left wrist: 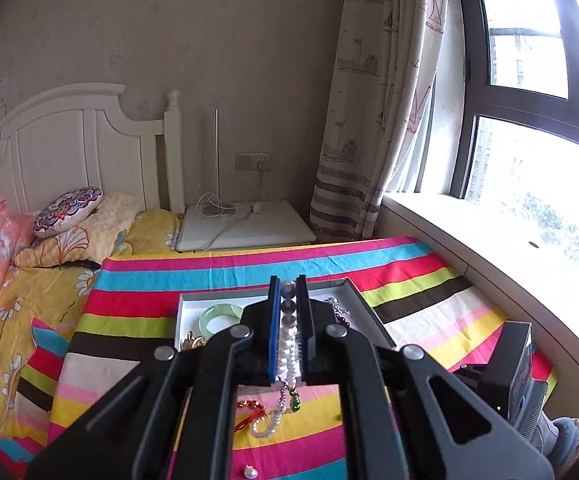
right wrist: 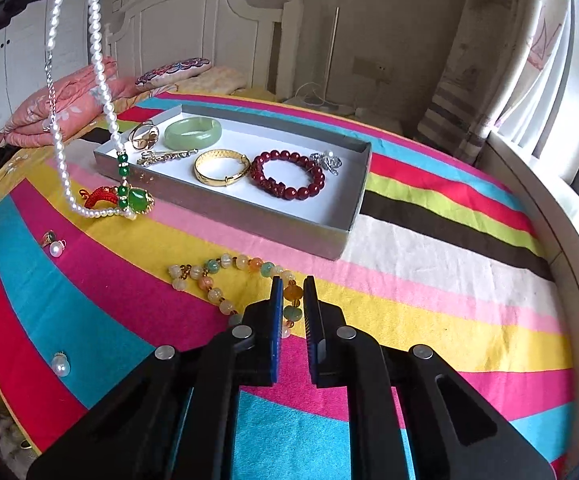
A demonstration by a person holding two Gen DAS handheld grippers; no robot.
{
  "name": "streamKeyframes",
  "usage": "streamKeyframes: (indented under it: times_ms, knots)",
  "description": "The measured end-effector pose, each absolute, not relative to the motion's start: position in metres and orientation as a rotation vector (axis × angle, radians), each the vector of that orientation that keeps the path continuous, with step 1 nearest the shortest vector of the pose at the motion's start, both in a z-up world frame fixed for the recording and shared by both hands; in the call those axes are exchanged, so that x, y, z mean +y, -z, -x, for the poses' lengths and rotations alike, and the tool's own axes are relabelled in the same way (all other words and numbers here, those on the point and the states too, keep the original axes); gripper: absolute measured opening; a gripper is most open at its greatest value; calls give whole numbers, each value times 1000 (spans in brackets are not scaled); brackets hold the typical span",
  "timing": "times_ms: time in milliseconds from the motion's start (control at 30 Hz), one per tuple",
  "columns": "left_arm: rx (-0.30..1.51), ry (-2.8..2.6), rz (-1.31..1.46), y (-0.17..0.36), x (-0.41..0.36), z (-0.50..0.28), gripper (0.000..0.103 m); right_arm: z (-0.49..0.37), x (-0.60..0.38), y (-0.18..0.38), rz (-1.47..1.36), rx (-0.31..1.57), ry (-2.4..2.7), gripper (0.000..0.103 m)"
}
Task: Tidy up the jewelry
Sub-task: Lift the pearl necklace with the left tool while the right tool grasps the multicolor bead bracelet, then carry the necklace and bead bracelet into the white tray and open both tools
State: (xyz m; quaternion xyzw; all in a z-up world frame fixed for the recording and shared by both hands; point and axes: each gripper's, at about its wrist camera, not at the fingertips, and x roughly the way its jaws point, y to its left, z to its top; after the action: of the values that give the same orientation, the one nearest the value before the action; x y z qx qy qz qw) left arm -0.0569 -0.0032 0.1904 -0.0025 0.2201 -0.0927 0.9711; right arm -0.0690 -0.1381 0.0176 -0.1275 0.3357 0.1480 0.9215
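Here, each element by descending size:

Surface: a cloth of bright multicoloured stripes (right wrist: pixel 429 280) covers the work area; all loose jewelry lies on it.

Tray: a shallow grey rectangular cardboard box with a white floor (right wrist: pixel 351 204) rests on the striped cloth. It holds a pale green jade bangle (right wrist: pixel 192 132), a gold metal bangle (right wrist: pixel 221 167), a dark red bead bracelet (right wrist: pixel 287 178), a silver ornament (right wrist: pixel 325 162) and small gold pieces at its far left end.

Left gripper (left wrist: pixel 288 292): its black jaws are clamped on a long white pearl necklace (right wrist: pixel 95 40). The strand hangs from the raised jaws, and its green stone pendant (right wrist: pixel 137 200) reaches the cloth just in front of the tray, beside a red knotted charm (right wrist: pixel 97 197).

Right gripper (right wrist: pixel 292 290): its jaws are pressed together on an orange bead of a pastel multicoloured bead bracelet (right wrist: pixel 209 276), which otherwise lies on the yellow and pink stripes in front of the tray.

Loose pieces: one pearl earring (right wrist: pixel 54 249) on a pink stripe, another pearl (right wrist: pixel 60 365) on a red stripe, well apart.
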Motion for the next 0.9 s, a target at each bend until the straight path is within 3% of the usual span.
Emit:
streamKeyframes:
  times_ms: [900]
  knots:
    - [460, 165, -92, -247, -10, -5, 7, 61, -143, -89, 266, 497, -280, 12]
